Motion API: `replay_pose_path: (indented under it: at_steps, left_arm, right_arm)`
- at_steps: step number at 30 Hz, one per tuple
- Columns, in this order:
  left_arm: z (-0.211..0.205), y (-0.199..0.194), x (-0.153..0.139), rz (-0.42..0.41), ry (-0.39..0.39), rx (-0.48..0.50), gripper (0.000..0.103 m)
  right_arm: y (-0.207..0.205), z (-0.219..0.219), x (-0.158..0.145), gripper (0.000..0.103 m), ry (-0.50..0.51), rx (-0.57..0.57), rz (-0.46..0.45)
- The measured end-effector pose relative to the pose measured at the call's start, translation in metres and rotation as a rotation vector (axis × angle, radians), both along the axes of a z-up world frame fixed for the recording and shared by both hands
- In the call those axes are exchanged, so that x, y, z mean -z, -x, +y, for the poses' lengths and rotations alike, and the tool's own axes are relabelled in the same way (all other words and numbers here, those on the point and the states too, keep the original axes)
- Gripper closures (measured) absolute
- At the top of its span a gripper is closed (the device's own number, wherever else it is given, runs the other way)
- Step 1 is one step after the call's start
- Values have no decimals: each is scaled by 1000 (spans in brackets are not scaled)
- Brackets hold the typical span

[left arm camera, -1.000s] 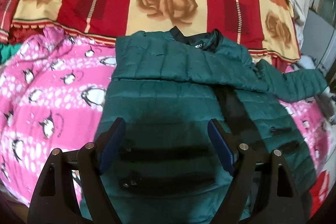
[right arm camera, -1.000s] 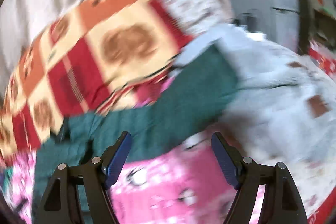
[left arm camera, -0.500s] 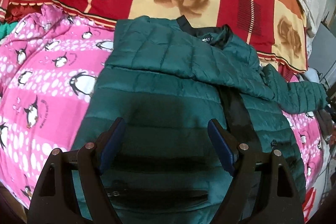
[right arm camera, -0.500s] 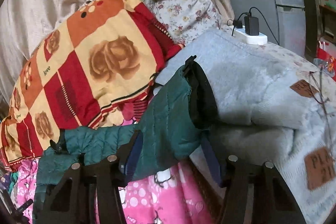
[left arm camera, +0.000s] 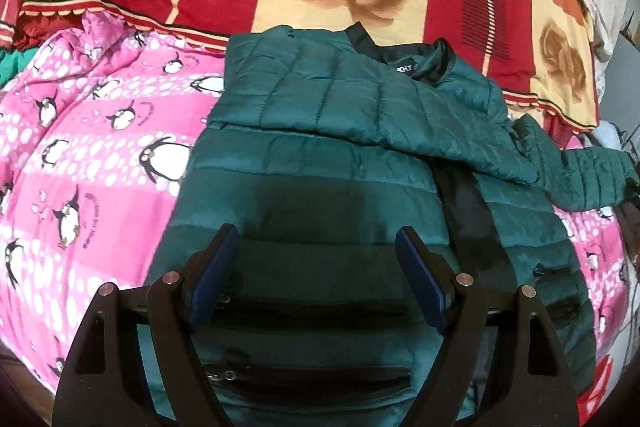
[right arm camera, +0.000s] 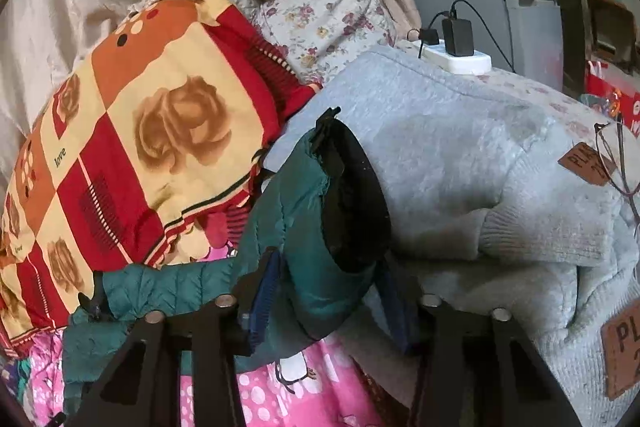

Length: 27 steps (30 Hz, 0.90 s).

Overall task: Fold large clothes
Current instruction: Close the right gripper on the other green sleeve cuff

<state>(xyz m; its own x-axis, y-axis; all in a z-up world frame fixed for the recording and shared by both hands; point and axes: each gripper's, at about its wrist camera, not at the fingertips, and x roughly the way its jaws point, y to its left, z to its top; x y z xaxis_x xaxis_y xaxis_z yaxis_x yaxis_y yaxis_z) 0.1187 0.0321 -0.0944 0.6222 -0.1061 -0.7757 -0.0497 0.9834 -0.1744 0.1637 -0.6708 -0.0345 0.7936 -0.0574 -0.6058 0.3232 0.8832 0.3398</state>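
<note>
The jacket [left arm camera: 320,163] lies lengthwise, collar away; left gripper [left arm camera: 318,279] spread above it, right gripper [right arm camera: 326,301] just closing on the cuff [right arm camera: 320,227]

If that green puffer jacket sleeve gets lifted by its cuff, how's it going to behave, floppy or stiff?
Probably floppy: the green jacket lies slack on the pink penguin blanket, and its sleeve bends where the right gripper, jaws just closing, pinches it. Likely light, given the puffy quilting. The shiny shell may slip, so the rest would likely trail and drag.
</note>
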Motion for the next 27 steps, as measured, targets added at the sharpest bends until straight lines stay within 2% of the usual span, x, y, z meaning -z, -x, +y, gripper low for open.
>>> replay_pose_path:
  at_steps: [3, 8, 16, 22, 27]
  left_arm:
    - [4, 1, 0, 0, -28, -16, 22]
    - [13, 4, 2, 15, -118, -63, 22]
    - [38, 14, 4, 25, -223, -127, 22]
    - [60, 22, -2, 6, -223, -147, 22]
    - [76, 25, -7, -8, -198, -154, 22]
  right_arm:
    - [1, 4, -5, 83, 4, -8, -10]
    - [1, 33, -28, 86, 43, -54, -38]
    - [-3, 119, -75, 87, 81, -190, -85]
    - [-17, 197, -89, 87, 96, -293, -84]
    - [-37, 272, -79, 87, 83, -384, -69]
